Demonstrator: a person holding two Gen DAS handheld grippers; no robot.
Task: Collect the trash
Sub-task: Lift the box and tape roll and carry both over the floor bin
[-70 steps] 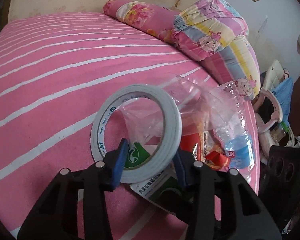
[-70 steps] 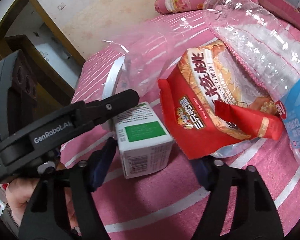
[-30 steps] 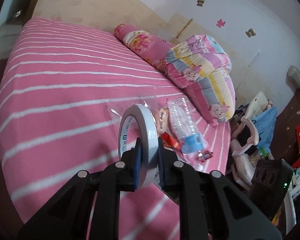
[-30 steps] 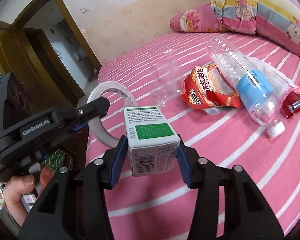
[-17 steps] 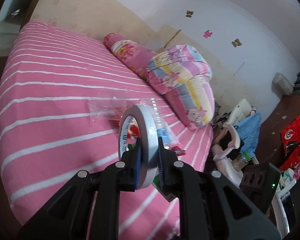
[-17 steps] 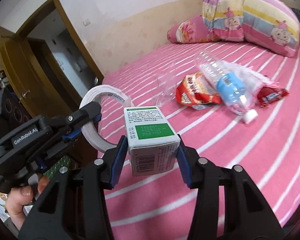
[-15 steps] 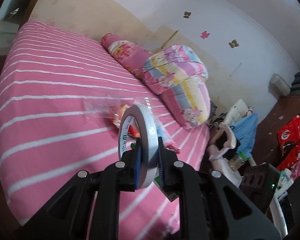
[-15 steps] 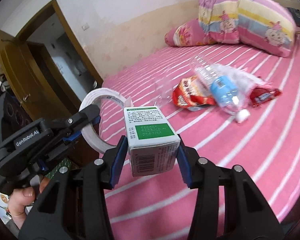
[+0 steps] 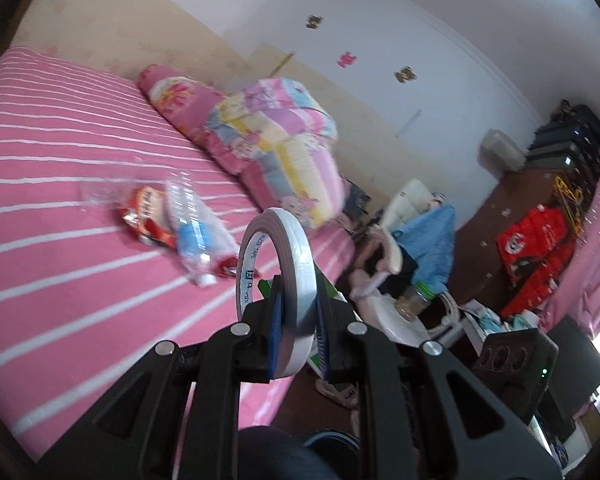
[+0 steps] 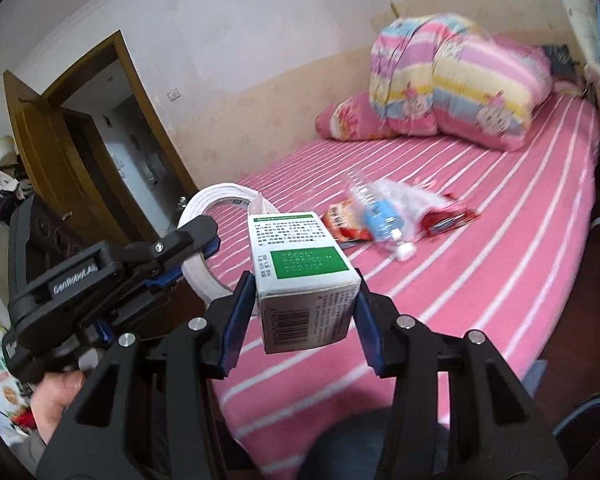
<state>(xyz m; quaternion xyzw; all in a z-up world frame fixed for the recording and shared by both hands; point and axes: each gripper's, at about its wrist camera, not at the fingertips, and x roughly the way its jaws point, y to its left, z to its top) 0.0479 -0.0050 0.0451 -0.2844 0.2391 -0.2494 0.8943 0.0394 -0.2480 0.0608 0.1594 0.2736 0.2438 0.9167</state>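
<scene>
Pink striped bed (image 9: 60,280) fills the left — left claw (image 9: 296,332) pinches the tape roll (image 9: 278,276), right claw (image 10: 304,320) clamps the carton (image 10: 300,272); carry-off step, next a bin to drop into.

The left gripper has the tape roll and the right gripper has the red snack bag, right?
Not quite. The right gripper holds a white and green box, not the snack bag, which lies on the bed; the right wrist view shows it. The left gripper does hold the tape roll.
</scene>
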